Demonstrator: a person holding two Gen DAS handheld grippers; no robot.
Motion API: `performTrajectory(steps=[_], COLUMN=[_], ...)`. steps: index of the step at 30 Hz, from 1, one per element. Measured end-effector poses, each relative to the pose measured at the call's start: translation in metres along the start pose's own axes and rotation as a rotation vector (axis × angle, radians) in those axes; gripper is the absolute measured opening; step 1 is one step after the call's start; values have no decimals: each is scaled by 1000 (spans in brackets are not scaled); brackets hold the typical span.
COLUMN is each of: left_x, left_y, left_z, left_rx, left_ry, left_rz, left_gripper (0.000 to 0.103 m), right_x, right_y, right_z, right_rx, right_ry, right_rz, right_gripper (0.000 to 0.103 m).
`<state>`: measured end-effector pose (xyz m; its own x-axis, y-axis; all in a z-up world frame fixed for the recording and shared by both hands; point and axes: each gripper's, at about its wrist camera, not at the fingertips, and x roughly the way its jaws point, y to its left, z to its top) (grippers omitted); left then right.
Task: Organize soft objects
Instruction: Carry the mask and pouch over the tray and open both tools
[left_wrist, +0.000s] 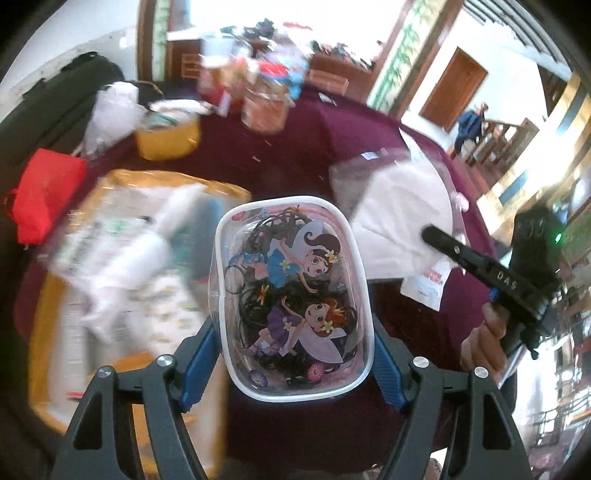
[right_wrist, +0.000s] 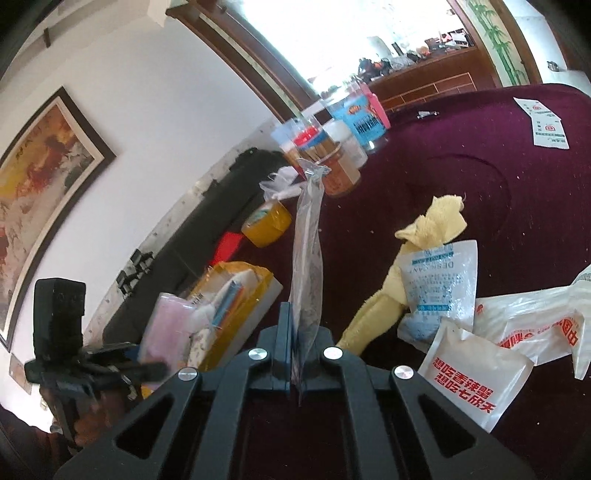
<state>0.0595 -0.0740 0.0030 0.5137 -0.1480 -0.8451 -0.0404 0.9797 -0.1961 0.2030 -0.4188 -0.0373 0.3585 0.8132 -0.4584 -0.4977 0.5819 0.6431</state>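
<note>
Readable text: "DAS" in pale letters on the black gripper arm (left_wrist: 506, 277), left wrist view. Right wrist view: white sachet (right_wrist: 463, 373) w/ red Chinese print, "想吃香辣蟹" over "想吃七欣天". Blue-and-white desiccant packet (right_wrist: 439, 291): "DESICCANT", seen reversed. Other labels (blue jar, paper slip, bag w/ red print) too small or blurred to read.

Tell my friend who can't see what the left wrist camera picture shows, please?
The left gripper holds a clear tub with cartoon fairies on it and dark hair ties inside, above a dark red tablecloth. A yellow tray of blurry things lies to its left; the right gripper touches white plastic bags on the right.
</note>
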Motion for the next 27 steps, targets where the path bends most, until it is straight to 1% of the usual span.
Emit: performTrajectory(steps=[3,4,5,7,9,10,13,14,16,19,21,23,25,27], left_x=[-24,-30,-36,-40,-39,-36,-28,-25,-16,-8,-1,8,16,24], left_y=[37,46,61,81,98,104,118,121,128,133,134,134,136,136], left_z=[3,5,8,13,19,21,26,27,34,36,39,43,46,49], left_rx=[-42,-51,-61,-72,-90,-86,-75,-62,-48,-17,9,30,44,60], left_ry=[-27,-38,-53,-63,-64,-60,-51,-47,-31,-4,4,26,53,69], left_rz=[1,12,40,69,81,84,102,106,111,109,107,107,120,150], left_gripper=[78,78,78,78,78,78,78,78,78,78,78,78,78,79], right_x=[-5,-5,-7,-6,-2,2,17,27,47,75,97,110,124,131], right_y=[2,4,6,17,36,45,83,95,107,119,123,127,128,127], right_z=[0,-1,-3,-5,-10,-10,-15,-15,-16,-15,-16,-17,-15,-15], right_rx=[-4,-2,3,22,58,67,63,80,117,139,165,178,200,213], right_ry=[-25,-30,-31,-36,-44,-41,-38,-24,11,48,84,98,112,112], right_rz=[32,45,45,54,105,116,125,107,120,119,137,143,140,125], right_gripper=[2,2,2,2,3,3,3,3,3,3,3,3,3,3])
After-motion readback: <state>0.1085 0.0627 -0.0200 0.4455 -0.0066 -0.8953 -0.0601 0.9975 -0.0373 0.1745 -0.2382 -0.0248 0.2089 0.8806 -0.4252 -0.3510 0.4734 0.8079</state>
